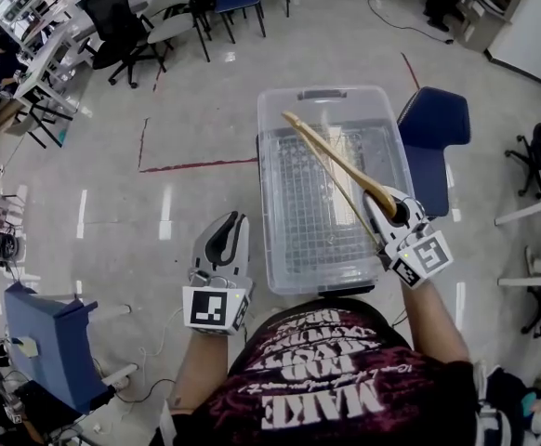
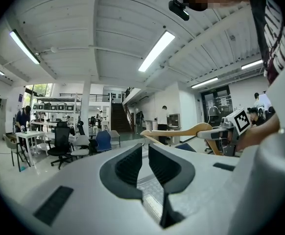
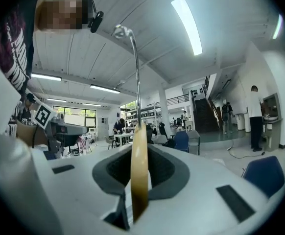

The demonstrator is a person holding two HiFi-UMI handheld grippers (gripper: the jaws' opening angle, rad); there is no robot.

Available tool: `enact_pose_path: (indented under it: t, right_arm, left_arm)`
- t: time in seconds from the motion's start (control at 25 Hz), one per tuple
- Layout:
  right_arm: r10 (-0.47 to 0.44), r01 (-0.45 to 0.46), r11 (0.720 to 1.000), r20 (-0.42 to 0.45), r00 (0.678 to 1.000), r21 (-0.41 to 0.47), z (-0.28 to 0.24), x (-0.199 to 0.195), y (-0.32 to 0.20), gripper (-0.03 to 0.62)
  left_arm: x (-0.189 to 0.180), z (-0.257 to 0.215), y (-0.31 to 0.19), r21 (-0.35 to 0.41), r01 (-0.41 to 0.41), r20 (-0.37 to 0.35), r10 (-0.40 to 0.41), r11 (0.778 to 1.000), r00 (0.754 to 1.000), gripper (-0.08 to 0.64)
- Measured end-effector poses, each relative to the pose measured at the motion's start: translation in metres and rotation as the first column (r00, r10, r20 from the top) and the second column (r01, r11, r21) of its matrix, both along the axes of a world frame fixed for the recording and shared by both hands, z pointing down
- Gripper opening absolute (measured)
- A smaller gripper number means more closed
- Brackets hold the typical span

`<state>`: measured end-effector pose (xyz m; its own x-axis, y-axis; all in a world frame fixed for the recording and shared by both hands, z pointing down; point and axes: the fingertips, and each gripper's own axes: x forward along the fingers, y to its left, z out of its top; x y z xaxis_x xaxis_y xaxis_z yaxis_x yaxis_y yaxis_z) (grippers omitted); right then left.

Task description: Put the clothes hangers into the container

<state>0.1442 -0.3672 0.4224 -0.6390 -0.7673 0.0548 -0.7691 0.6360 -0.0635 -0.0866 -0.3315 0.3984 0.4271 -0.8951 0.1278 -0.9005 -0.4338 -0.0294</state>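
Note:
A clear plastic container (image 1: 275, 128) stands on the floor in front of me, its ribbed bottom showing. My right gripper (image 1: 382, 203) is shut on one end of a wooden clothes hanger (image 1: 336, 161), which slants up and left over the container. In the right gripper view the hanger's wood (image 3: 139, 175) sits between the jaws and its metal hook (image 3: 132, 58) rises above them. My left gripper (image 1: 229, 226) hovers left of the container's near corner, shut, with nothing in it. The left gripper view shows its pads (image 2: 130, 165) close together and the hanger (image 2: 181, 131) off to the right.
A blue chair (image 1: 435, 133) stands against the container's right side. A blue bin (image 1: 52, 342) is at the lower left. Office chairs (image 1: 126, 21) and desks are at the far back left. A red tape line (image 1: 196, 165) runs across the glossy floor.

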Motion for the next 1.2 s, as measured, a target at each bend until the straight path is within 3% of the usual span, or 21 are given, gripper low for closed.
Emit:
enact_pose_path:
  t: [0.48, 0.92, 1.2]
  right_arm:
    - [-0.053, 0.029, 0.98, -0.118, 0.992, -0.195, 0.109, -0.008, -0.031, 0.058]
    - [-0.026, -0.053, 0.919, -0.193, 0.981, -0.392, 0.193, 0.015, -0.036, 0.06]
    - [-0.082, -0.055, 0.887, -0.272, 0.959, -0.459, 0.24, 0.025, -0.021, 0.064]
  left_arm:
    - [-0.01, 0.009, -0.005, -0.031, 0.065, 0.024, -0.064, 0.997, 0.998, 0.046]
    - [0.008, 0.016, -0.01, -0.058, 0.033, 0.062, -0.03, 0.998, 0.998, 0.046]
    - [0.018, 0.019, -0.005, -0.071, 0.029, 0.08, -0.023, 0.997, 0.997, 0.046]
